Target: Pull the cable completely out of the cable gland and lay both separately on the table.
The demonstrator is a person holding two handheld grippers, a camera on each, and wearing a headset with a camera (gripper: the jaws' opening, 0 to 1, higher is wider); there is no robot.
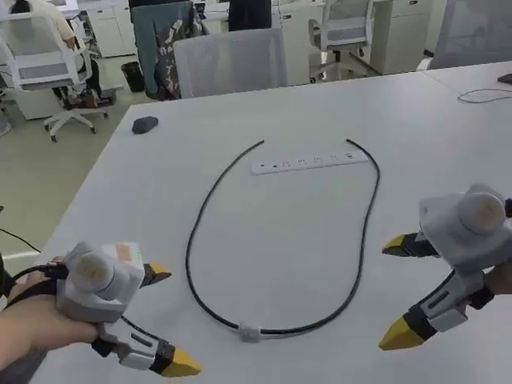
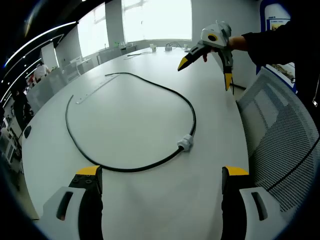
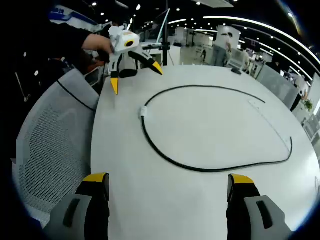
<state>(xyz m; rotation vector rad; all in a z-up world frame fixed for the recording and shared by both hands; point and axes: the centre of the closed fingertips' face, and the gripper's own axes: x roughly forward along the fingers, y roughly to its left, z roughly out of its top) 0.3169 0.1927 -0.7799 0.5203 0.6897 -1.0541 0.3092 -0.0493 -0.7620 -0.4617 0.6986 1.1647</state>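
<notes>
- While the cable gland (image 1: 250, 331) is threaded on the black cable (image 1: 190, 254), both are left lying on the white table (image 1: 280, 240)
- The left gripper (image 1: 172, 320) and right gripper (image 1: 396, 292) are held agape and empty either side of the gland, probably readied for opposing grasps
- The cable is seen as a thin open loop, the gland small and pale
</notes>
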